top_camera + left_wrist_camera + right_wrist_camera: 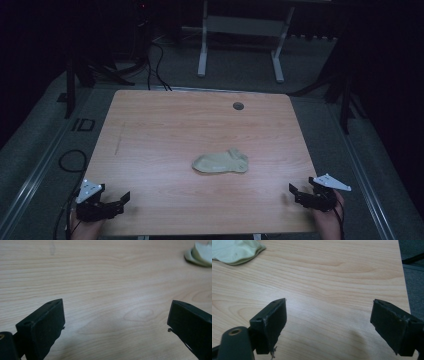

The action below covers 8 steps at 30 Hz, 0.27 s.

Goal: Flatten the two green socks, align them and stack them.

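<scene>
1. High view: a pale green sock (221,162) lies flat on the wooden table (165,130), slightly right of centre and nearer the near edge than the far one, with its long axis running left to right.
2. Bare wood surrounds the sock on every side; nothing touches it.
3. The left gripper (116,200) sits at the near left corner of the table, well apart from the sock, with its jaws spread wide and holding nothing.
4. The right gripper (296,192) sits at the near right corner, close to the table's right edge, also well apart from the sock, its jaws likewise parted and empty.
5. Left gripper view: the two black jaws stand far apart over bare wood grain, and one end of the sock (200,255) shows at the upper right.
6. Right gripper view: the jaws frame open tabletop, part of the sock (235,251) lies at the upper left, and the table's right edge drops to grey floor (414,287) beyond.
7. A small round grey grommet (238,106) sits near the far edge, with a clear stretch of wood between it and the sock.
</scene>
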Tool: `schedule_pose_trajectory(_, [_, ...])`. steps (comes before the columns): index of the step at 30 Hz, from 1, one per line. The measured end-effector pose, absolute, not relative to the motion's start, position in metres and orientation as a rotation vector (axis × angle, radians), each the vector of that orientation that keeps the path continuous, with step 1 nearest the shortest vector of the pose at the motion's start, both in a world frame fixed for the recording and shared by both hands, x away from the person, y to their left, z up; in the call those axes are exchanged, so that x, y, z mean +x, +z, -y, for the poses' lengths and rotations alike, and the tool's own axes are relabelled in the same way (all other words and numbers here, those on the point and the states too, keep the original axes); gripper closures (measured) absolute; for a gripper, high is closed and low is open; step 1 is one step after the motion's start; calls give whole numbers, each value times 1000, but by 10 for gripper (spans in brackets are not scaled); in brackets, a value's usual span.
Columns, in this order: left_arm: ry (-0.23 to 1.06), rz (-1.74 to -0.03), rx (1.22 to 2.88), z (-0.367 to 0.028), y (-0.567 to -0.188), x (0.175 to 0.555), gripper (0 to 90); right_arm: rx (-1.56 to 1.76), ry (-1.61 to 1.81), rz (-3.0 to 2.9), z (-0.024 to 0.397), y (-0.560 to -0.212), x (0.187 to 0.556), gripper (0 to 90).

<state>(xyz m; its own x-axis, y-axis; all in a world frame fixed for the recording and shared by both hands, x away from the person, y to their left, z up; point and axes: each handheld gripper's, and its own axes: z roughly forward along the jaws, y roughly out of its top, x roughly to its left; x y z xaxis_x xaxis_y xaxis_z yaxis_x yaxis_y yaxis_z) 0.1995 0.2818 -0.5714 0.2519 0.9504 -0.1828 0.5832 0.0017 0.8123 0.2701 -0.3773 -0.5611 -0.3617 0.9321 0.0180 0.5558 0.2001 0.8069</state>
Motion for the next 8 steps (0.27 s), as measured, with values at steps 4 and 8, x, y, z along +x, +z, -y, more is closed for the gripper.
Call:
schedule_pose_trajectory(4, [551, -1451, 1690, -283, -575, 198, 15, 1390, 1035, -1982, 378, -563, 269, 136])
schedule_pose_trajectory(8, [553, -1443, 1690, -282, -575, 197, 15, 1405, 1033, -1971, 379, -564, 269, 136])
